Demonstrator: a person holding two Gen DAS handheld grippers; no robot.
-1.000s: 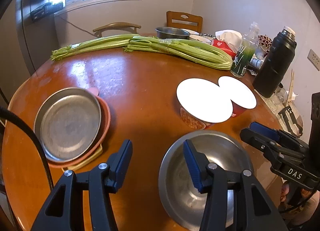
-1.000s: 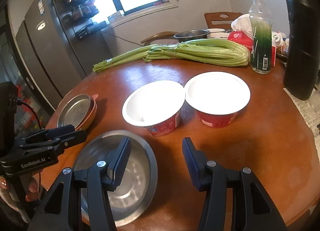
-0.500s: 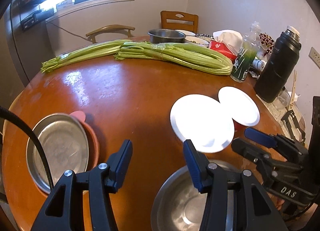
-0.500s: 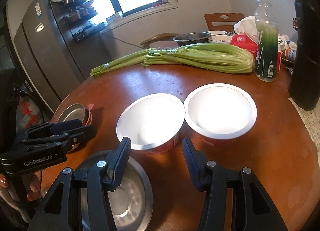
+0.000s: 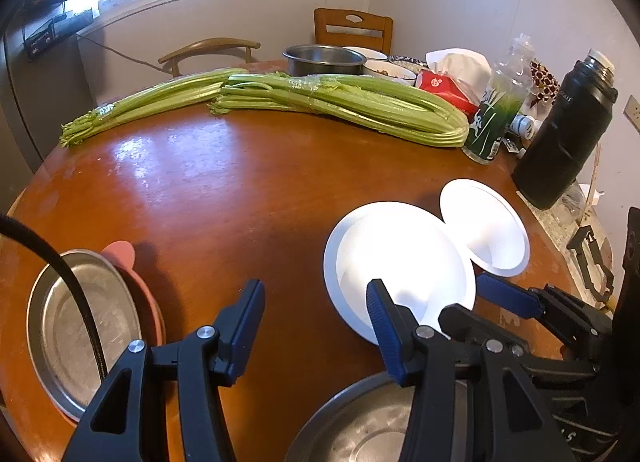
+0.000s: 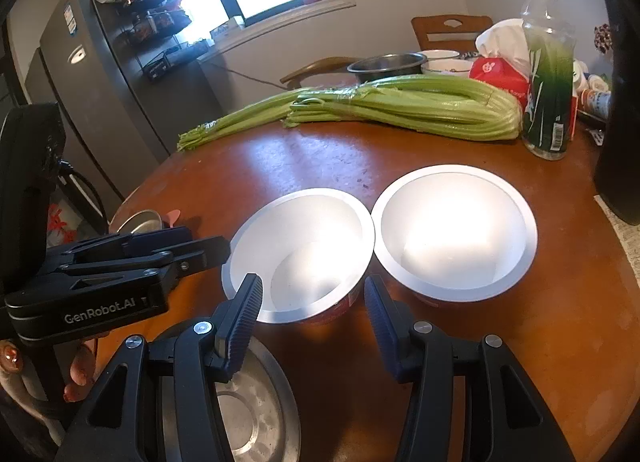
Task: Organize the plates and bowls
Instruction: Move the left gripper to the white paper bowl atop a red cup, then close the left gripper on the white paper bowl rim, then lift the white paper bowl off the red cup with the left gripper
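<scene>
both grippers, left gripper [image 5: 316,328] and right gripper [image 6: 312,312], hover open and empty; two paper bowls [image 6: 300,252] unstacked, steel plate [image 5: 80,330] and steel bowl [image 6: 248,410] apart.

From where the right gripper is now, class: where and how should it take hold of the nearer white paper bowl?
Probably the near rim of the nearer white bowl, coming from above: it stands upright and open, so one finger can go inside the thin wall and one outside. Avoid its right side, where the other bowl crowds it.

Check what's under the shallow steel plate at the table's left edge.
The shallow steel plate sits on a pink plate; only its rim and tab show. Anything beneath that is covered.
</scene>
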